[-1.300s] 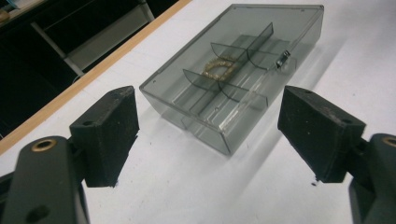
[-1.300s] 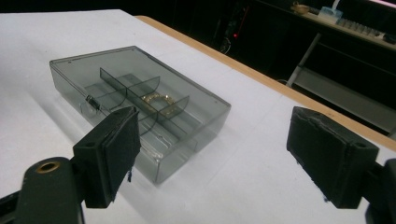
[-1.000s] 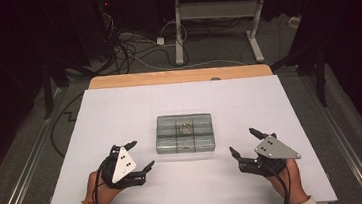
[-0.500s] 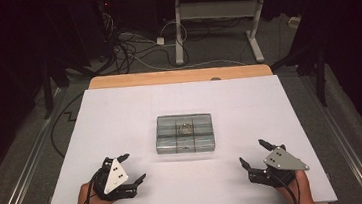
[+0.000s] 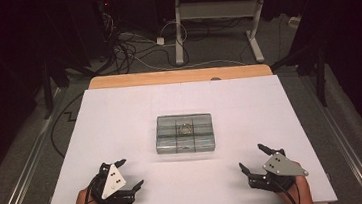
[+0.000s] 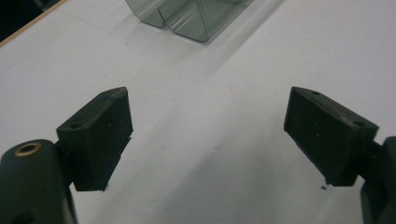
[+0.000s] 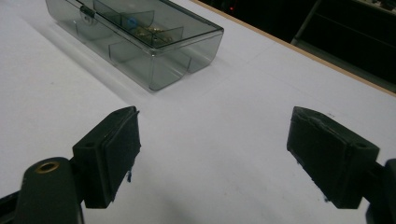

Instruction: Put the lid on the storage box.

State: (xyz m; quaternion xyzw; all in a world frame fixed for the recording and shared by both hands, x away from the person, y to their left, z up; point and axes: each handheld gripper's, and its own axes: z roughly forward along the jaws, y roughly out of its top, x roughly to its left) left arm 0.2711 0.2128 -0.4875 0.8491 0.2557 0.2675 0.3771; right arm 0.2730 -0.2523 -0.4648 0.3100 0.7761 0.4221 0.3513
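Note:
A smoky clear plastic box [image 5: 185,132] with inner compartments lies shut in the middle of the white table top [image 5: 120,113]. Small brass-coloured bits and a blue speck show through its lid [image 7: 135,28]. My left gripper [image 5: 131,173] rests near the front edge, left of the box, open with nothing between its pads [image 6: 100,135]; its jaws have just been opening a little wider. My right gripper [image 5: 251,156] sits near the front edge at the right, also open and empty [image 7: 215,135]. A corner of the box [image 6: 187,16] lies ahead of the left gripper [image 6: 208,121].
A wooden strip [image 5: 179,75] runs along the table's far edge. Beyond it are cables [image 5: 133,46] on the floor and a white desk frame [image 5: 215,13]. Bare white surface surrounds the box on all sides.
Both hands have drawn back toward the near edge of the table and sunk lower. The box has not moved.

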